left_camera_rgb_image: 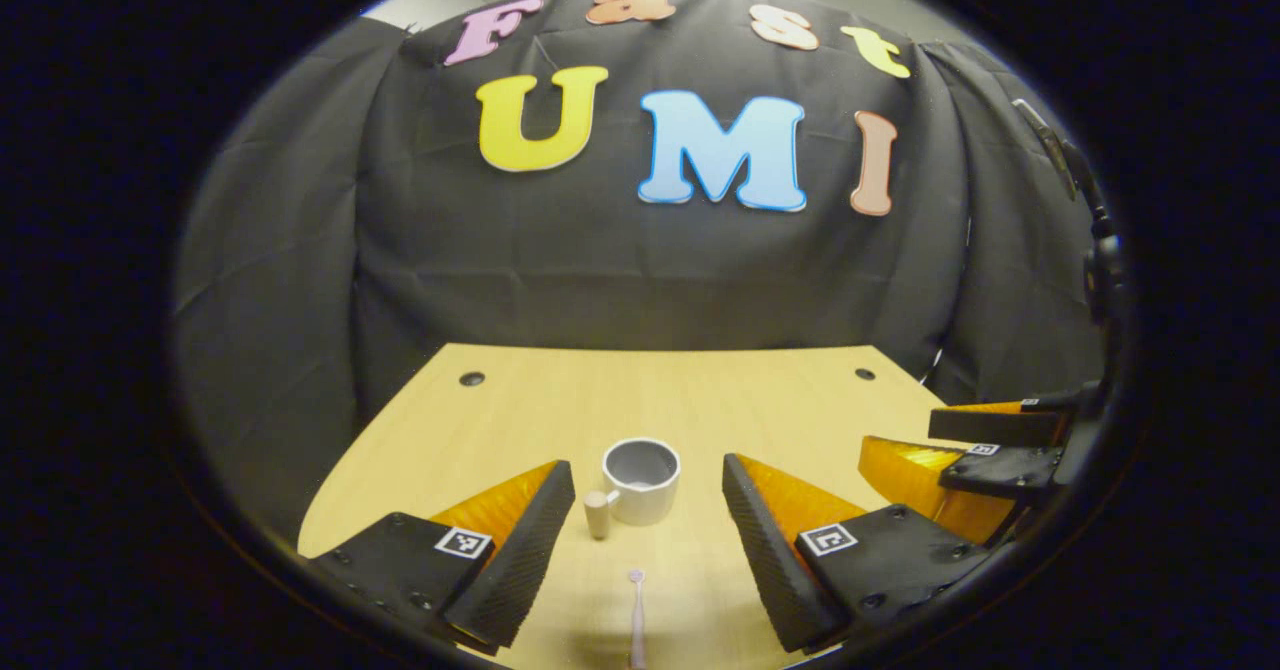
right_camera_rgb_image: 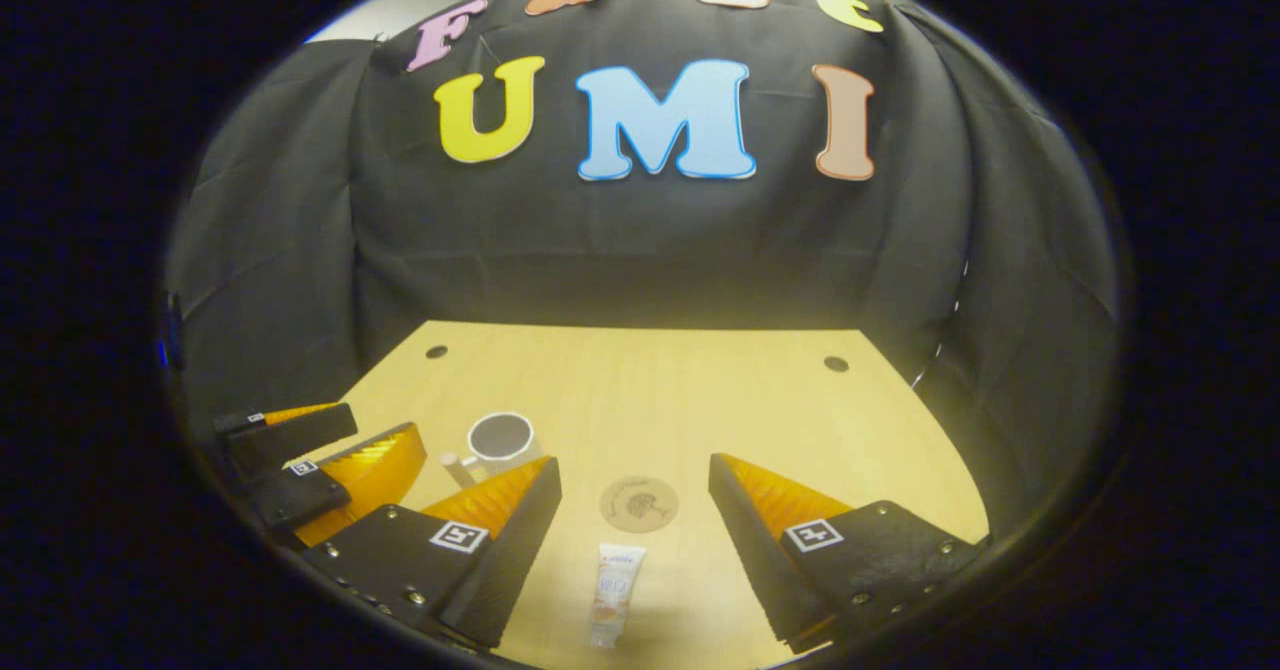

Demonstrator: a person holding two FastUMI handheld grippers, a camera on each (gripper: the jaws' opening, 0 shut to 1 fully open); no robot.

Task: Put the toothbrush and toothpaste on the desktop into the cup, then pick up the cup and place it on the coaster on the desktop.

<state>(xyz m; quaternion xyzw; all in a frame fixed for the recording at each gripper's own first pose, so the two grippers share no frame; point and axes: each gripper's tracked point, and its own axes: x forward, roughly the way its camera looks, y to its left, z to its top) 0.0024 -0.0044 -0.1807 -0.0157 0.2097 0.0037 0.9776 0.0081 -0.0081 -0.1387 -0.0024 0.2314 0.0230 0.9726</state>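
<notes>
Lying flat on the desktop (left_camera_rgb_image: 560, 400), toothbrush (left_camera_rgb_image: 637, 615) and toothpaste (right_camera_rgb_image: 615, 590) await loading into the cup (left_camera_rgb_image: 641, 480).

Each item sits centred ahead of one gripper: the toothbrush before the left gripper (left_camera_rgb_image: 650, 550), the toothpaste before the right gripper (right_camera_rgb_image: 635, 550). Both sets of jaws stand wide apart, empty (presumably pre-aligned for pickup). The coaster (right_camera_rgb_image: 639, 504) lies just beyond the toothpaste, right of the cup, ready for the final placement.

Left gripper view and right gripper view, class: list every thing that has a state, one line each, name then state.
White ceramic cup: upright, empty, on the wooden desktop.
Pale pink toothbrush: lying flat, outside the cup.
White toothpaste tube: lying flat, capped end towards the camera.
Round brown coaster: flat, nothing on it.
Left gripper: open, holding nothing.
Right gripper: open, holding nothing.
</notes>
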